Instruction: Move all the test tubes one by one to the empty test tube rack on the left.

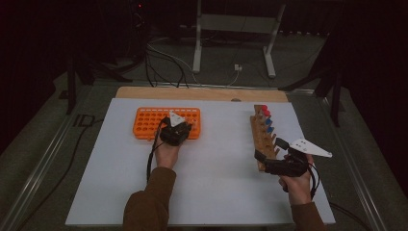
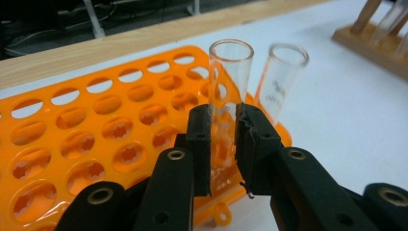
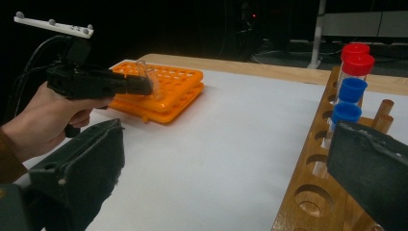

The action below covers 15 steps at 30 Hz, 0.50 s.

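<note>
Room dim, far side black. White table top (image 1: 216, 192) centre of scene, bare wooden strip (image 1: 202, 93) along its far edge. Grey floor (image 1: 43, 144) around table on all sides. Beyond table: pale metal stand (image 1: 235, 29) with two legs, black cables (image 1: 163, 62) on floor left of stand, white plug (image 1: 237, 68) just before it. Dark stand legs (image 1: 332, 82) right of table.

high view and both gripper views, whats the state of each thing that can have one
left gripper: shut on the clear tube
clear tube: uncapped, upright, held over the orange rack's edge
second clear tube: uncapped, leaning in the orange rack
orange rack: flat on the table, most holes bare
right gripper: open, at the wooden rack
wooden rack: near holes bare
red-capped tubes: capped, standing in the wooden rack
blue-capped tubes: capped, standing in the wooden rack
</note>
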### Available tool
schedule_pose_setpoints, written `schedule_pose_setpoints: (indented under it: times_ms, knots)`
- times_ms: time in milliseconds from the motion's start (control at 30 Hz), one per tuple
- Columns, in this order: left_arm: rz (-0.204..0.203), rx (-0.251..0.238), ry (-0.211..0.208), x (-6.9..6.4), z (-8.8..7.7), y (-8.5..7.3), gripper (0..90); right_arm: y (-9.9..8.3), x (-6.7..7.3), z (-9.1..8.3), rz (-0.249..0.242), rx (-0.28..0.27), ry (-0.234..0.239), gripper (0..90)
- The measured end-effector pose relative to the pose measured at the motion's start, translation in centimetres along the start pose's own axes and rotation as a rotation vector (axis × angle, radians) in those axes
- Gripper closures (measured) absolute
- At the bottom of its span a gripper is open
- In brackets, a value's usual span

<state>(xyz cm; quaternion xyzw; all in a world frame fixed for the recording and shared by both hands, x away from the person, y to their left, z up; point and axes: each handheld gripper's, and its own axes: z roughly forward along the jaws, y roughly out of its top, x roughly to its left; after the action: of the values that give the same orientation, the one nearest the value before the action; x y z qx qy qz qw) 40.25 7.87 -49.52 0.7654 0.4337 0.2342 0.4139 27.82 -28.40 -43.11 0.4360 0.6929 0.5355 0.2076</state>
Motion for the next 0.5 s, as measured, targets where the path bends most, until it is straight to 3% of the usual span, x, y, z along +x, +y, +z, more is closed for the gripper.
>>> schedule_pose_setpoints:
  times_ms: [133,267,333,400,500]
  knots:
    - [-0.008,-0.001,-0.01,0.1,0.0,-0.1,77.0,-0.1,0.0,0.0,0.004,0.0,-0.003,0.1]
    - [-0.058,-0.011,-0.052,0.6,-0.6,-0.4,71.7,-0.1,0.0,0.0,-0.001,0.003,0.007,0.1]
    - [-0.091,-0.024,-0.076,1.0,-1.2,-0.7,67.1,-0.2,0.0,0.1,0.0,0.006,0.014,0.1]
    - [-0.096,-0.036,-0.074,1.3,-2.1,-1.1,61.9,-0.2,0.0,0.2,0.002,0.007,0.016,0.1]
    - [-0.111,-0.068,-0.105,1.6,-3.8,-1.4,57.0,-0.2,-0.1,0.2,0.006,0.003,0.015,0.1]
